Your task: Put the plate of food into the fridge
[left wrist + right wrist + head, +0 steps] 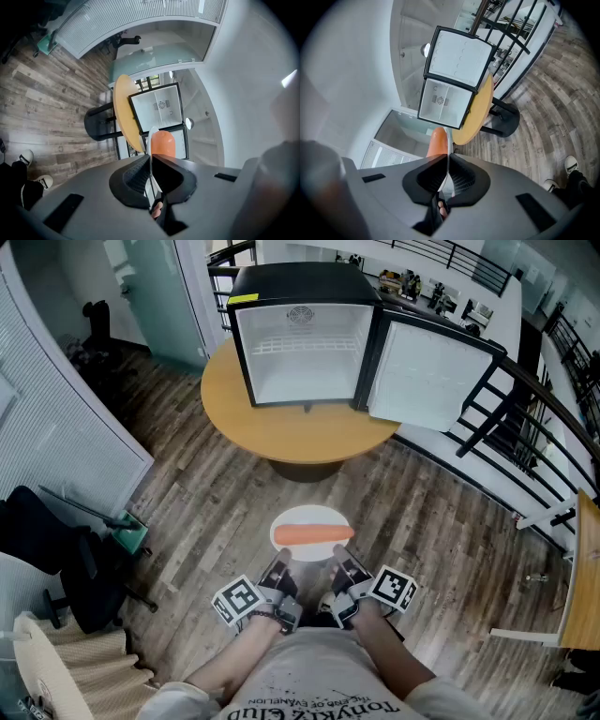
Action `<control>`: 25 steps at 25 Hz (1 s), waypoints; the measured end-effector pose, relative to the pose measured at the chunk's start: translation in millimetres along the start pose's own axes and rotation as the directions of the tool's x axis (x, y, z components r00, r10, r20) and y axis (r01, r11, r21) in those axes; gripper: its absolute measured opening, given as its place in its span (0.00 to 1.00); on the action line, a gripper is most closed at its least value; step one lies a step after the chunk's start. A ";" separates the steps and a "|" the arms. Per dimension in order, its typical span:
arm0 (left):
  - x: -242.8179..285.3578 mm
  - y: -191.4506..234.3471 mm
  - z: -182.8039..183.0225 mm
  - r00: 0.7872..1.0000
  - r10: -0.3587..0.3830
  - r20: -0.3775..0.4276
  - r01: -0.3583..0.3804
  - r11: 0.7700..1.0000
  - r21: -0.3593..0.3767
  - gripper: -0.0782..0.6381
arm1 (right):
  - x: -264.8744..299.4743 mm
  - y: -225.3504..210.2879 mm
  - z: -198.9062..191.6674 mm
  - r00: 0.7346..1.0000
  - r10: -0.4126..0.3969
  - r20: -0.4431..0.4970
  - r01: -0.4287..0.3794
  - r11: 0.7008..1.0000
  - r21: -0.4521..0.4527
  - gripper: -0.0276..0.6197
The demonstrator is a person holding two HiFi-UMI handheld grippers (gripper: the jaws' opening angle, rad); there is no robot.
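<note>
A white plate carrying an orange sausage-shaped piece of food is held in mid-air in front of me, over the wooden floor. My left gripper is shut on the plate's near left rim, and my right gripper is shut on its near right rim. In the left gripper view the plate's edge runs between the jaws with the food beyond. The right gripper view shows the same plate edge and the food. The small black fridge stands ahead on a round table, door swung open to the right, its white inside bare.
The round wooden table stands on a dark pedestal. A black railing runs along the right. A dark office chair and a green object sit at the left. A table's edge shows at far right.
</note>
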State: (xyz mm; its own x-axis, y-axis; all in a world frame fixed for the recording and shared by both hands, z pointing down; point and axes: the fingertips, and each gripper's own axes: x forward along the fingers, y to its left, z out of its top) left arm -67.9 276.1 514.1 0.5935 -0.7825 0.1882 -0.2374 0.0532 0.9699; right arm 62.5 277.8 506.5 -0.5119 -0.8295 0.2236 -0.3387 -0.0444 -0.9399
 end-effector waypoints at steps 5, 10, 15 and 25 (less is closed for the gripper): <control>0.3 0.7 -4.3 1.000 0.006 -0.004 -0.006 1.000 -0.004 0.16 | -3.1 -2.6 1.1 1.000 -0.006 -0.002 0.006 1.000 0.003 0.09; -0.5 0.7 -4.9 1.000 0.007 -0.007 -0.007 1.000 -0.002 0.16 | -3.6 -2.7 1.0 1.000 -0.007 -0.003 0.007 1.000 -0.005 0.09; -1.6 0.3 -3.5 1.000 0.007 -0.010 -0.007 1.000 -0.001 0.16 | -2.4 -1.9 -0.7 1.000 -0.009 -0.003 0.009 1.000 0.008 0.09; -17.5 10.1 25.3 1.000 0.004 -0.024 -0.004 1.000 0.003 0.16 | 18.5 8.8 -25.6 1.000 -0.014 0.004 0.014 1.000 -0.001 0.09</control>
State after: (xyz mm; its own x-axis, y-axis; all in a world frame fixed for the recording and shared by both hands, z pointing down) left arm -100.2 274.6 516.7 0.6108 -0.7673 0.1955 -0.2422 0.0540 0.9687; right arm 29.9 276.3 509.0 -0.5043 -0.8308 0.2354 -0.3464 -0.0551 -0.9365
